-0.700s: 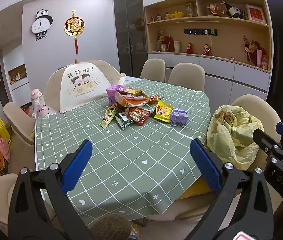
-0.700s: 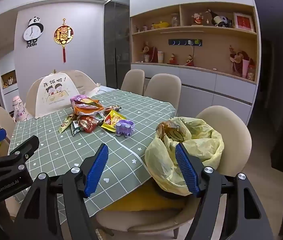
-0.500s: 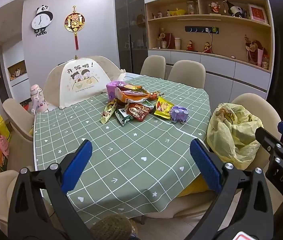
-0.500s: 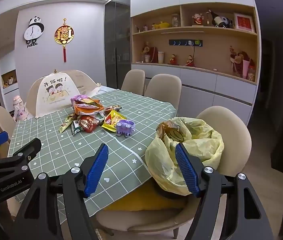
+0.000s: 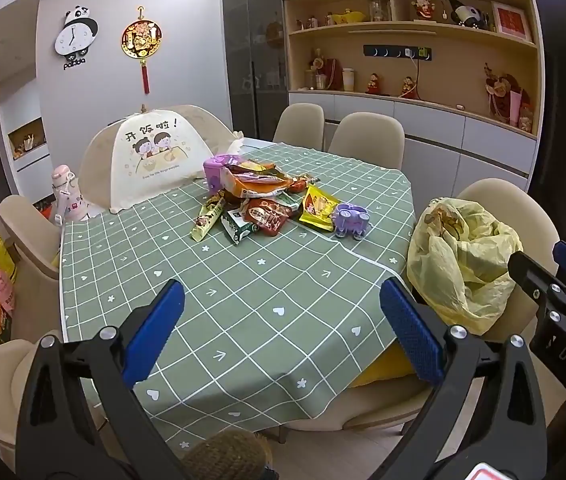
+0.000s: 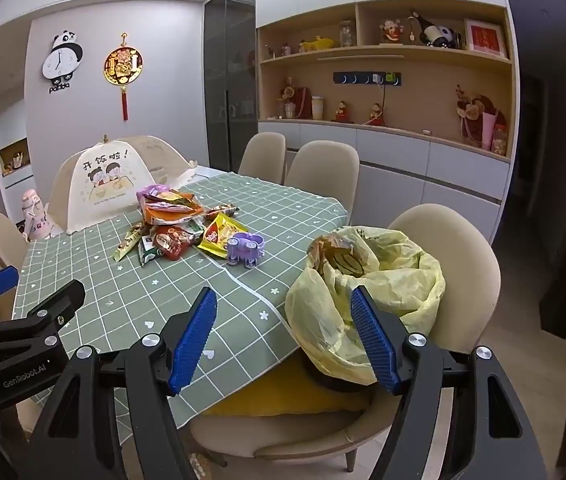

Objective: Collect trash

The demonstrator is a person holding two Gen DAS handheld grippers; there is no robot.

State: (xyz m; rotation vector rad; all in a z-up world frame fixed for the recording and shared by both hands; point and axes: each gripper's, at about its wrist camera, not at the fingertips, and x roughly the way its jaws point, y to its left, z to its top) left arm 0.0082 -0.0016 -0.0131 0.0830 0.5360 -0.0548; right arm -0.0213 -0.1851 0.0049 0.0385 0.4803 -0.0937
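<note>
A pile of snack wrappers lies on the green checked tablecloth, past the table's middle; it also shows in the right wrist view. A yellow plastic trash bag stands open on the beige chair at the table's right. My left gripper is open and empty, held off the table's near edge. My right gripper is open and empty, just in front of the bag.
A purple toy sits beside the wrappers. A mesh food cover stands at the table's far left, with a pink bottle beside it. Beige chairs ring the table. Shelving lines the back wall.
Both views have shifted very slightly; the grippers stay open and empty. Nothing on the table has moved.
</note>
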